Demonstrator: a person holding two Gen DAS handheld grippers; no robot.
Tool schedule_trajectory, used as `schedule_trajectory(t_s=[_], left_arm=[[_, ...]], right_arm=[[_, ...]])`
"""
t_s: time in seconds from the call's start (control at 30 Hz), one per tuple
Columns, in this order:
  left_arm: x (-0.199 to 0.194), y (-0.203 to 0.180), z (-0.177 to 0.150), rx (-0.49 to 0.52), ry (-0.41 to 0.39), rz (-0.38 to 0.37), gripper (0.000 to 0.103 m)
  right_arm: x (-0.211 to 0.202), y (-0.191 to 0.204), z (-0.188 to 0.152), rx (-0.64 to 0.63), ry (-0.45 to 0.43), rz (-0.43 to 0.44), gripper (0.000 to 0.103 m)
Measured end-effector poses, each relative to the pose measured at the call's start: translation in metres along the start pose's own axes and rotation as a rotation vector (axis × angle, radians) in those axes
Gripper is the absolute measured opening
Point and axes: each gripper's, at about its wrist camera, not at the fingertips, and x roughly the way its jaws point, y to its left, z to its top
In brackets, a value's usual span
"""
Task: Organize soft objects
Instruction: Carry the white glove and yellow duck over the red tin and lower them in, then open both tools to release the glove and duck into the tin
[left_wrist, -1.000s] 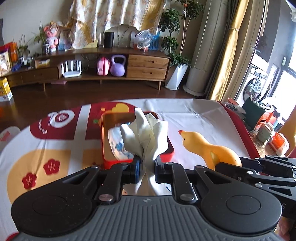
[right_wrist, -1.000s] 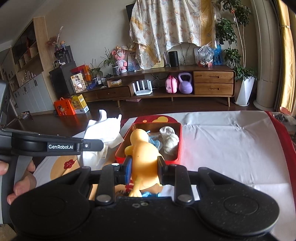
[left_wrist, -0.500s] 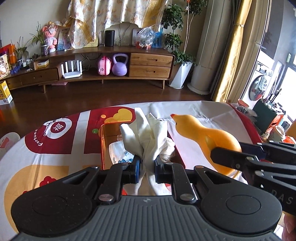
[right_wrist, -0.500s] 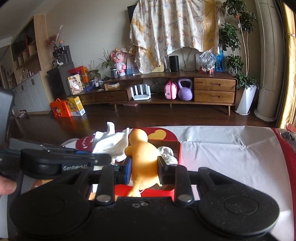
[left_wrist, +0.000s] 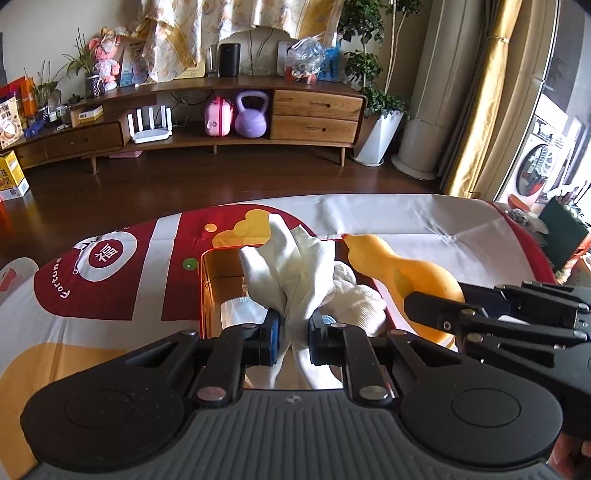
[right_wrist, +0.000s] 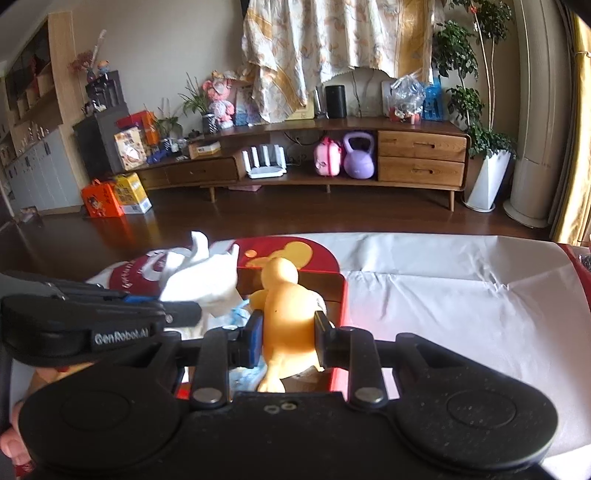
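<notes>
Soft things partly boxed; cloth and duck held over the red box, not yet dropped.
Left wrist view: left gripper (left_wrist: 291, 326) jaws clamped on white cloth (left_wrist: 291, 266) above red box (left_wrist: 202, 280), where a white sock (left_wrist: 360, 301) and a wrapped pack (left_wrist: 236, 308) lie; box floor mostly hidden. Right wrist view: right gripper (right_wrist: 288, 332) jaws clamped on yellow duck (right_wrist: 286, 306) above the box; duck's head faces away, contents blocked.

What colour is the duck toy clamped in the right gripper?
Yellow-orange all over. The duck toy shows best in the right wrist view, between the right gripper fingers.
</notes>
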Motion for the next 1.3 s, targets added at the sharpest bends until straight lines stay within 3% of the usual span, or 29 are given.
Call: schedule_trajectory(t_s=[0.63, 1.3], left_arm=[[0.077, 0.006, 0.007, 0.026, 0.090, 0.028, 0.015], [0.102, 0.003, 0.000, 0.067, 0.158, 0.026, 0.015]], right_arm=[[0.055, 0.006, -0.020, -0.062, 0.085, 0.007, 0.027], [0.059, 0.007, -0.023, -0.066, 0.088, 0.007, 0.035]])
